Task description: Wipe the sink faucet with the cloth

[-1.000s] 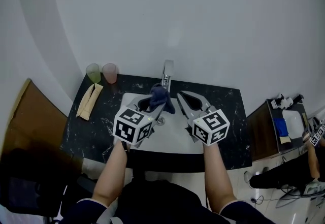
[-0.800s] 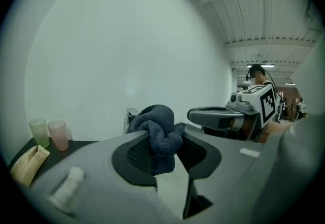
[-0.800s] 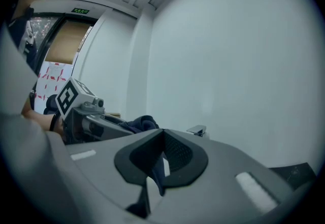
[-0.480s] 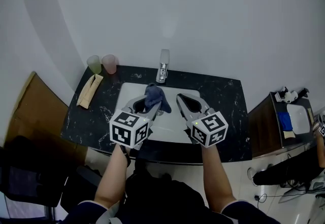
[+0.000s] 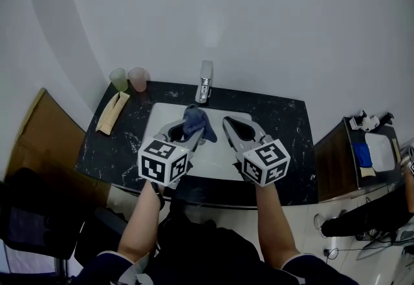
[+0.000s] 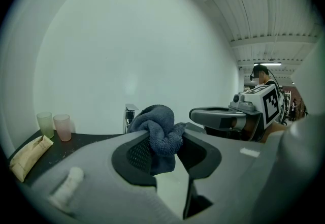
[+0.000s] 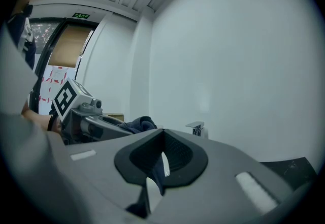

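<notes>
Left gripper (image 5: 189, 130) clamps the bunched, dark-blue cloth (image 6: 158, 131) near the faucet (image 5: 204, 82); right gripper (image 5: 229, 125) closed, empty.

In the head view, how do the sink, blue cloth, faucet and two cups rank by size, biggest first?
1. sink: clearly largest.
2. blue cloth, then faucet, but the cloth is held nearer the camera, so that order is unsure.
3. green cup and pink cup: smallest; they look alike.

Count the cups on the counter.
2: a green cup and a pink cup, side by side at the counter's back left corner, left of the faucet. None appear hidden.
</notes>
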